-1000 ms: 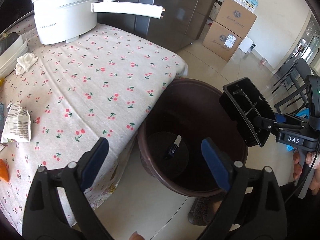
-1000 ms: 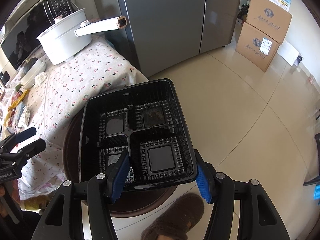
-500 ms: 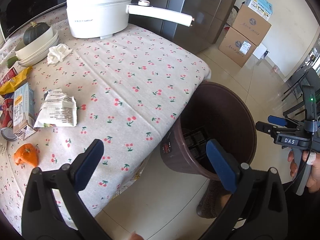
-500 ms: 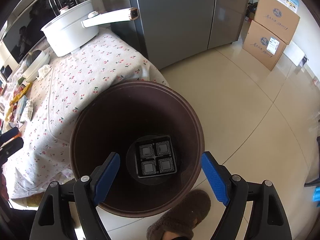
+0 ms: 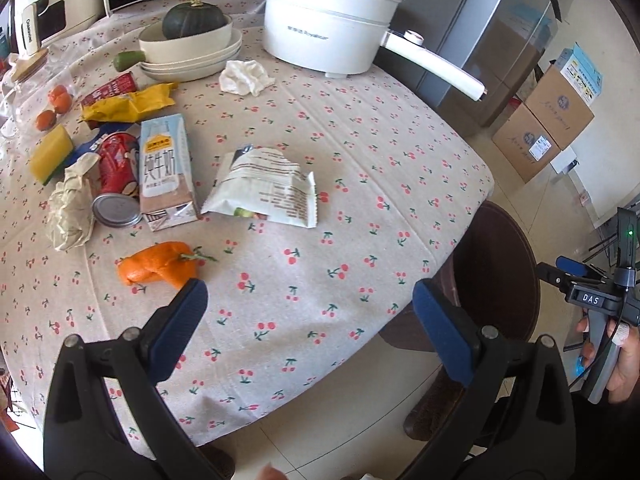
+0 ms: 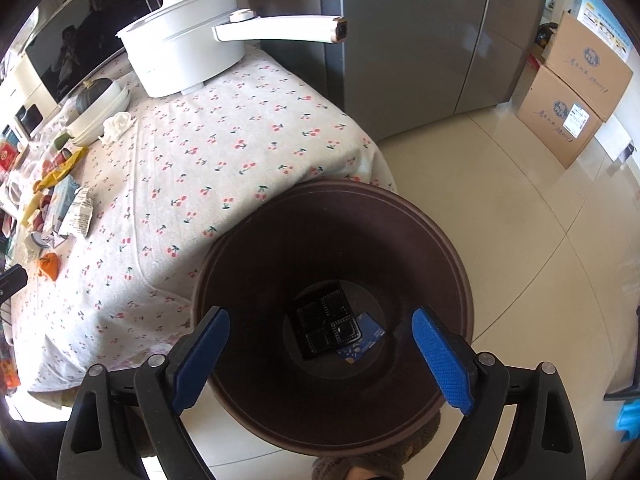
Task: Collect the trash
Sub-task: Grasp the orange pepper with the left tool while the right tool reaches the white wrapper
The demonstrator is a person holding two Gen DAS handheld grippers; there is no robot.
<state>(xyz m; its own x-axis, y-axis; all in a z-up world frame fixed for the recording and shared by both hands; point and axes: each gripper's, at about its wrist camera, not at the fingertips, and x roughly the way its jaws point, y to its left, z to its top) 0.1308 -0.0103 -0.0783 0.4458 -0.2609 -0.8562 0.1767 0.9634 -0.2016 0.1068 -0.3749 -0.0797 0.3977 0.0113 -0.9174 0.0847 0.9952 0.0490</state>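
Note:
A brown round bin point(image 6: 440, 248) stands on the floor at the table's corner; it also shows in the left wrist view point(image 5: 504, 276). A black compartment tray point(image 6: 326, 326) lies at its bottom on a blue packet point(image 6: 366, 340). My right gripper point(image 6: 320, 352) is open and empty above the bin. My left gripper point(image 5: 310, 328) is open and empty over the table's near edge. On the table lie orange peel point(image 5: 158, 268), a white snack wrapper point(image 5: 264, 188), a milk carton point(image 5: 166, 168), a red can point(image 5: 118, 176), crumpled paper point(image 5: 70, 204) and a yellow wrapper point(image 5: 128, 106).
The cherry-print tablecloth point(image 5: 360, 152) covers the table. A white electric pot point(image 5: 332, 20) with a long handle, stacked bowls holding a squash point(image 5: 192, 46) and a white tissue point(image 5: 244, 76) stand at the back. Cardboard boxes point(image 6: 576, 88) and a grey fridge point(image 6: 420, 40) stand beyond.
My right gripper opened and the black tray fell into the bin. My left gripper swung left from the bin toward the trash on the table.

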